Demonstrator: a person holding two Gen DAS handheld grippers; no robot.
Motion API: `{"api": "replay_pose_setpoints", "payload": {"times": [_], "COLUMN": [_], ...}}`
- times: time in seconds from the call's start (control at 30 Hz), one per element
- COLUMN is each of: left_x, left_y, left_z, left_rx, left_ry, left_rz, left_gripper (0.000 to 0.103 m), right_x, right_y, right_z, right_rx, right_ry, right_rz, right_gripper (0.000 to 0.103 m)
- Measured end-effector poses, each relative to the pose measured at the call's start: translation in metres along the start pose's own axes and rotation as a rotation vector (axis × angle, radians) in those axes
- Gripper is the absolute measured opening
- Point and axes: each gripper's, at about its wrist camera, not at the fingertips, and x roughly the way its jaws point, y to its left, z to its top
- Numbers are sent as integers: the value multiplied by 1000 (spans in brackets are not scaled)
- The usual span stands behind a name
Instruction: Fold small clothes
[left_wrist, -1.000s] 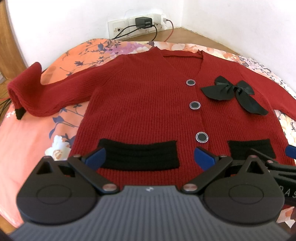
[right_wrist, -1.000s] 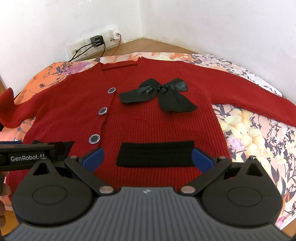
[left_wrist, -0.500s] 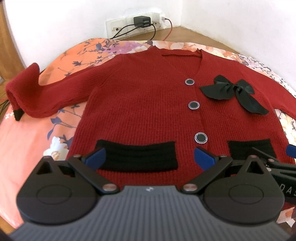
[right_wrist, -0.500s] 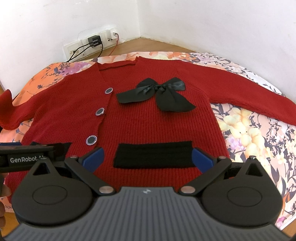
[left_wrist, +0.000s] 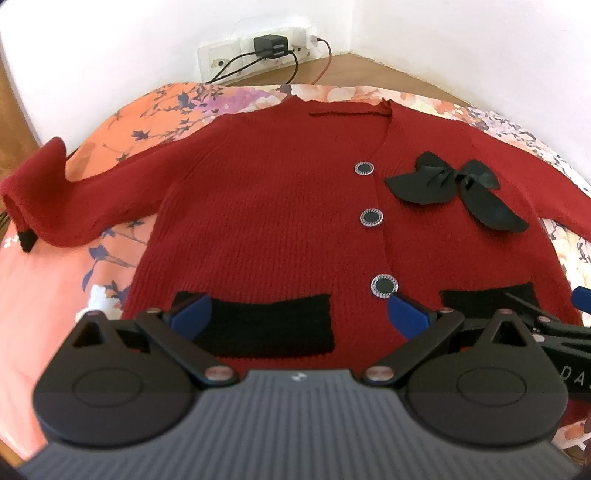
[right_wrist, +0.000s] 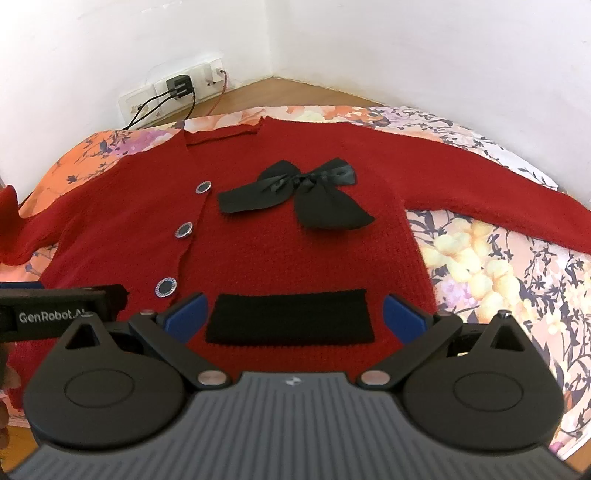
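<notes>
A: Item, location?
B: Red knitted cardigan (left_wrist: 266, 221) with black satin bow (right_wrist: 295, 195) and three round black buttons, front up, flat on floral orange bedsheet (right_wrist: 487, 266); one sleeve end humped up at the left.

A: Claws?
B: Left claw (left_wrist: 301, 317): spread wide, empty, over the left black pocket (left_wrist: 266, 325). Right claw (right_wrist: 293, 314): spread wide, empty, over the right black pocket (right_wrist: 290, 317).

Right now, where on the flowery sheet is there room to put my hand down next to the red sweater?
Bare flowery sheet lies below the outstretched sleeve, beside the sweater body. Another patch sits under the bunched sleeve. The near hem is crowded: both tools, left and right, hover open there.
</notes>
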Motion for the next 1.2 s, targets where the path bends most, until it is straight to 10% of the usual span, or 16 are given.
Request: {"api": "replay_pose_setpoints", "payload": {"times": [1.2], "left_x": [51], "left_y": [-101], "left_z": [43], "left_rx": [71], "left_ry": [70], "left_rz": [1], "left_gripper": [103], "right_x": [71], "right_y": [-251], "right_z": [46], "right_rx": [345], "right_ry": [7], "right_rz": [-114], "right_gripper": [103]}}
